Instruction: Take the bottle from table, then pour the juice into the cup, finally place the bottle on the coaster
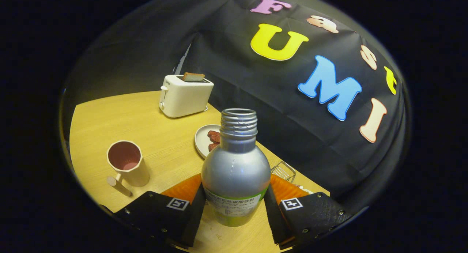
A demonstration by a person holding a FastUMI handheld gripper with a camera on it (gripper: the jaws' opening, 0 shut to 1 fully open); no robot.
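A silver bottle (236, 169) with an open threaded neck and a green-edged label stands upright between my fingers. My gripper (234, 198) is shut on its lower body, one finger (195, 209) on the left side and the other on the right. I cannot tell whether its base touches the table. An orange coaster (182, 190) lies just behind the bottle and shows on both sides of it. A cream cup (128, 163) with a pink inside and a side handle stands on the table ahead and to the left of the left finger.
On the wooden table (146, 117), a white plate (203, 138) with red food pieces lies beyond the bottle. A white toaster (184, 95) holding a slice stands further back. A small wire rack (283, 170) sits to the right of the bottle, by the table's edge.
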